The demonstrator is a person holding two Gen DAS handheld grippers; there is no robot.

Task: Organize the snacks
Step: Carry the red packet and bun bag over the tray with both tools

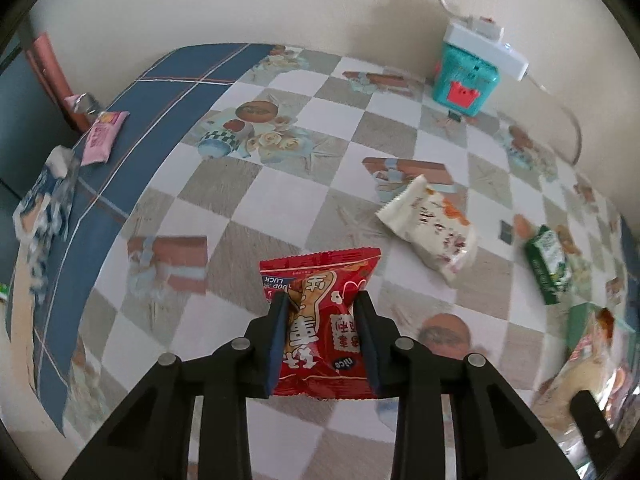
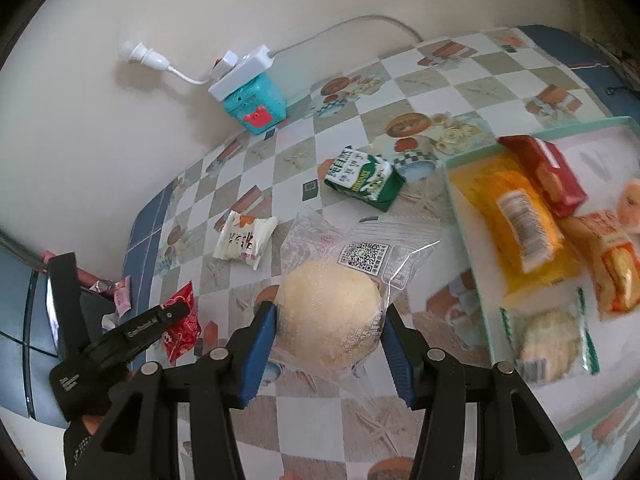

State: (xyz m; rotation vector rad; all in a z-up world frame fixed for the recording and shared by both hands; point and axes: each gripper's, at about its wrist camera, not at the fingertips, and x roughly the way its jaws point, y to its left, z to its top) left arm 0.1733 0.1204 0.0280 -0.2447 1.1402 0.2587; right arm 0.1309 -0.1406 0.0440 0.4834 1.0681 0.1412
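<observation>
red packet (image 1: 322,320): light, crinkly, puffed; pinched across its middle in left claw (image 1: 322,334), clear of the tabletop (image 1: 248,208)
bun pack (image 2: 329,312): soft, crushable, slick film; right claw (image 2: 329,326) grips its sides, part-closed
tray (image 2: 472,216): just right of the bun
hazard: film slipping

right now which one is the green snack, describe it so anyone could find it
Start at the teal box by the wall, then come forward across the checked tablecloth. The green snack pack lies just outside the tray's near corner. It is the only green-and-white packet; the nearby loose one is cream-white.
</observation>
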